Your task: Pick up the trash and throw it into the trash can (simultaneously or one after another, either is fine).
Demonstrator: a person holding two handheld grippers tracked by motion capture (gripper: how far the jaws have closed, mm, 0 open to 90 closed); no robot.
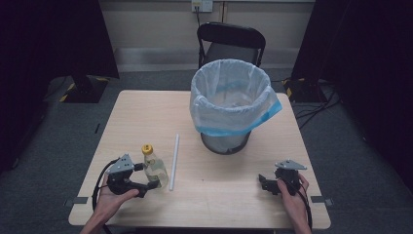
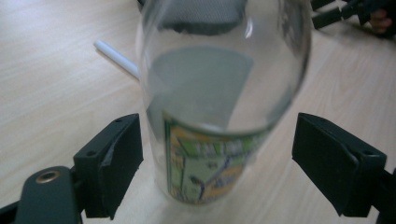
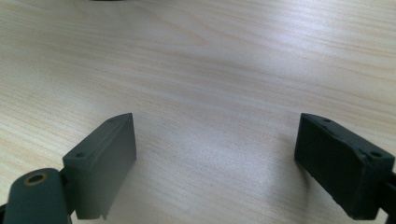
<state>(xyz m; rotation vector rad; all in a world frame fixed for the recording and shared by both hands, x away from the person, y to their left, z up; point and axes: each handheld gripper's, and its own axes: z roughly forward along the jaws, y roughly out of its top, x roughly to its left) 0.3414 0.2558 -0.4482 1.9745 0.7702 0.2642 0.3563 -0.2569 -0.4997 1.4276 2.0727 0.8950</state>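
Bottle [image 1: 154,165]: stood upright at lower left of the high view, long axis vertical, yellow cap uppermost, straw [image 1: 174,162] just beside it. Left gripper [image 1: 146,178] is set around the bottle, jaws spread, not yet touching the glass. Grasp is judged best made by closing squarely at label height, gripper kept level so nothing tips. Right gripper [image 1: 265,184] is rested at lower right, jaws spread, nothing held. Bin [image 1: 234,105]: upper centre, lined, open.

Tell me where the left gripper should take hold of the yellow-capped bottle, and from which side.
Grip the bottle across its straight labelled lower body, coming in level from the person's side. It stands upright and already sits between the open jaws of the left gripper; the rounded upper part would probably slip.
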